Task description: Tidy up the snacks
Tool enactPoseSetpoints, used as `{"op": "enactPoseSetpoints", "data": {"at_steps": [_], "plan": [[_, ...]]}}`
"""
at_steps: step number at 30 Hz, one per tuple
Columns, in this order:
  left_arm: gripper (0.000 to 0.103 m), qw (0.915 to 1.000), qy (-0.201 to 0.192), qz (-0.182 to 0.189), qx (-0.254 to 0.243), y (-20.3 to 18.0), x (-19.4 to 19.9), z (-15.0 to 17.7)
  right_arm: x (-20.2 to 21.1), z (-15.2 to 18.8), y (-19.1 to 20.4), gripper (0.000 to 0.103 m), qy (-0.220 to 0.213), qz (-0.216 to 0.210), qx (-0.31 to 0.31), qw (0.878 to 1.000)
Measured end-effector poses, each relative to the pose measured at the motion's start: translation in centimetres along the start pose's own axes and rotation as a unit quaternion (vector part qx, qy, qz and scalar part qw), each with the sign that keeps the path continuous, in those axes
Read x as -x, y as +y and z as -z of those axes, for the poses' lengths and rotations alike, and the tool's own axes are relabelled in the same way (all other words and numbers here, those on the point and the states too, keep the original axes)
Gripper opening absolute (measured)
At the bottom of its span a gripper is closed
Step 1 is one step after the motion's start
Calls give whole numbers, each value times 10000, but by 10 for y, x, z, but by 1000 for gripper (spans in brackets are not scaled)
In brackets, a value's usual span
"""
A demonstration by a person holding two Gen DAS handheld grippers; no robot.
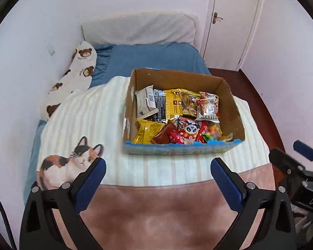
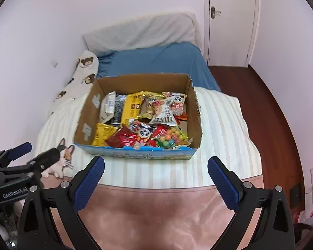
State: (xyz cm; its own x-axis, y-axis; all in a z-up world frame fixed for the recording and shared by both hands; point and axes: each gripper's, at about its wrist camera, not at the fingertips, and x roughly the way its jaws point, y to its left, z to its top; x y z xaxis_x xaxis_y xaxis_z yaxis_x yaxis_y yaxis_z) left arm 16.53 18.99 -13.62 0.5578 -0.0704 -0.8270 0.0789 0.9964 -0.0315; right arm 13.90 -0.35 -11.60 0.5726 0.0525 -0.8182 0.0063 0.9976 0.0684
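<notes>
Hovering short of the box [image 1: 183, 112], both the left gripper [image 1: 158, 166] and right gripper [image 2: 156, 165] gape wide, empty. Snacks [image 2: 144, 118] look untouched; next likely calls for reaching in and pinching one packet.

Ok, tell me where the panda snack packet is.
The panda snack packet lies in the cardboard box on the bed, near the box's front edge, between a red packet on its left and the bag of coloured candy balls on its right.

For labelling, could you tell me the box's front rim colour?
Blue on the cardboard box; right wrist view.
</notes>
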Motion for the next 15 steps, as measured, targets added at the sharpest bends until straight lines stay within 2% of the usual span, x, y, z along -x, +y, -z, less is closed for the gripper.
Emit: {"op": "enactPoseSetpoints", "data": {"at_steps": [4,15], "plan": [[103,9997,-207,-47,-82,-3,32,16,35,13,5,101,-199,-39,58,9998],[103,9984,-547,135,89,-6,102,37,123,42,19,101,-719,-160,78,9973]]}}
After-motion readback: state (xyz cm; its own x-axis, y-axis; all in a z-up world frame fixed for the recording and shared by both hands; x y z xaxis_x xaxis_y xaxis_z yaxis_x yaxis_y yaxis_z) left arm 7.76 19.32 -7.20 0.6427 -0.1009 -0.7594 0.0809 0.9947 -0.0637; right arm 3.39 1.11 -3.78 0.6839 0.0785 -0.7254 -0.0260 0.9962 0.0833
